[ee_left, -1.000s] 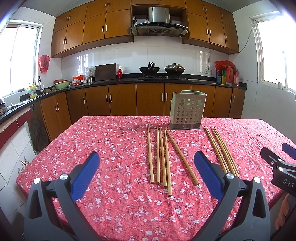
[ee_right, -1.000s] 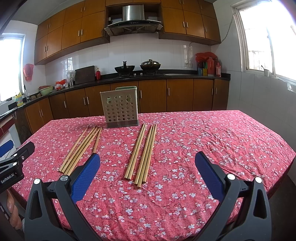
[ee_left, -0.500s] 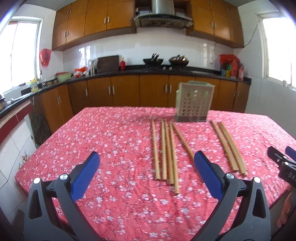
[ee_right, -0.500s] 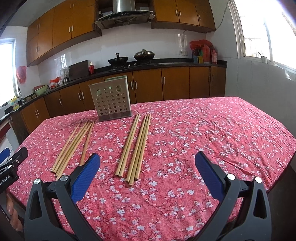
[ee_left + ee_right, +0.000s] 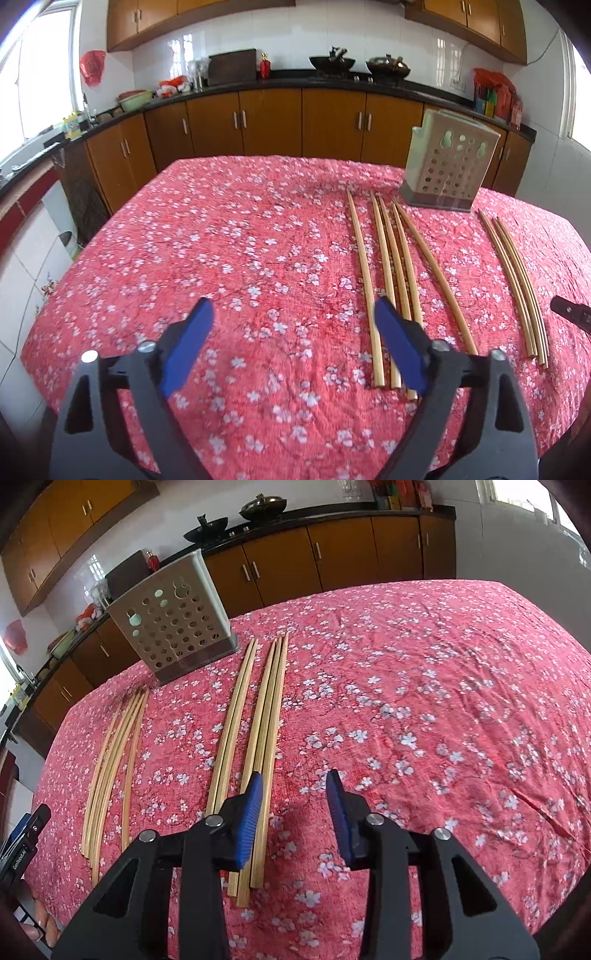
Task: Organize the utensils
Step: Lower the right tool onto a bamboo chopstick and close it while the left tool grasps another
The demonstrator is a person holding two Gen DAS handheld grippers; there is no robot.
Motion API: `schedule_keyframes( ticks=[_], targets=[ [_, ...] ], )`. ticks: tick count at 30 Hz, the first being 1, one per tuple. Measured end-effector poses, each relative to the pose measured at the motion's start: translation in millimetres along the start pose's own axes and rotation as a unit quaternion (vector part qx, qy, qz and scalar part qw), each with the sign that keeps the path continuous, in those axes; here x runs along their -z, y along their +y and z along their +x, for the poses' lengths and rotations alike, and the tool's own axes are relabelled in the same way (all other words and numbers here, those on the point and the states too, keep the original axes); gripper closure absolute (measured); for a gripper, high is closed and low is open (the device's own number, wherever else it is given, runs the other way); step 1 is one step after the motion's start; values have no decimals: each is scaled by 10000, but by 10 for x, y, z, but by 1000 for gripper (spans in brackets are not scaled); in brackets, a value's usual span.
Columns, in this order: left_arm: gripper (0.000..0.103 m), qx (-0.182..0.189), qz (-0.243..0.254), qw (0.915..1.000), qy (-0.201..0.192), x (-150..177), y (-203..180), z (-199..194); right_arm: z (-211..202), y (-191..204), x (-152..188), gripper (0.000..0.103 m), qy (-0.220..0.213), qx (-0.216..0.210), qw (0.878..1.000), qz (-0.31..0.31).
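Two groups of wooden chopsticks lie on the red flowered tablecloth. The left group (image 5: 395, 280) lies ahead and right of my open left gripper (image 5: 295, 336), whose right finger (image 5: 399, 347) overlaps its near ends. The right group (image 5: 258, 738) lies under the left finger (image 5: 251, 812) of my right gripper (image 5: 295, 805), which is partly open and empty, low over the cloth. A grey perforated utensil holder (image 5: 447, 166) stands upright at the far end of the chopsticks; it also shows in the right wrist view (image 5: 173, 620).
The table (image 5: 184, 258) fills both views, with its front edge near me. Kitchen cabinets (image 5: 277, 125) and a counter with woks run behind it. The right gripper's tip (image 5: 570, 314) shows at the left view's right edge.
Both grippers have tilted down and moved forward toward the chopsticks. The right gripper's jaws have narrowed a lot; the left jaws have narrowed somewhat.
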State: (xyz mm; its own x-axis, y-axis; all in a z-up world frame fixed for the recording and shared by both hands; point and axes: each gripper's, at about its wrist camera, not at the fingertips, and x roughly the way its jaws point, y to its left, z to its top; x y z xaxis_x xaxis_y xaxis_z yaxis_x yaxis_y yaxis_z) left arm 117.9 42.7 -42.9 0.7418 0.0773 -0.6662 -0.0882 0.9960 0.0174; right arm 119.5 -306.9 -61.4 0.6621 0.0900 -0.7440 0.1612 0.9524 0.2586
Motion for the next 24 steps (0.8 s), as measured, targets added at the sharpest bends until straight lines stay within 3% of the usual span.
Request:
schedule_keyframes(
  ticks=[6,11,15,24],
  targets=[
    [38,242,51,9992,318,-32,-41,199,156,83,-29,81,242,-69,9996,-152],
    [42,417,105,9979,483,-61,-97,313,190,76,-88,94,219,177,9989,-378],
    [53,676,89,9955,653,-100,-145,399,236,9,-165,95,164,373,9987,-313],
    [77,1050,340,9889,990,-136,-285,549,228,-5,-148,95,104,363,9988,-327]
  ],
)
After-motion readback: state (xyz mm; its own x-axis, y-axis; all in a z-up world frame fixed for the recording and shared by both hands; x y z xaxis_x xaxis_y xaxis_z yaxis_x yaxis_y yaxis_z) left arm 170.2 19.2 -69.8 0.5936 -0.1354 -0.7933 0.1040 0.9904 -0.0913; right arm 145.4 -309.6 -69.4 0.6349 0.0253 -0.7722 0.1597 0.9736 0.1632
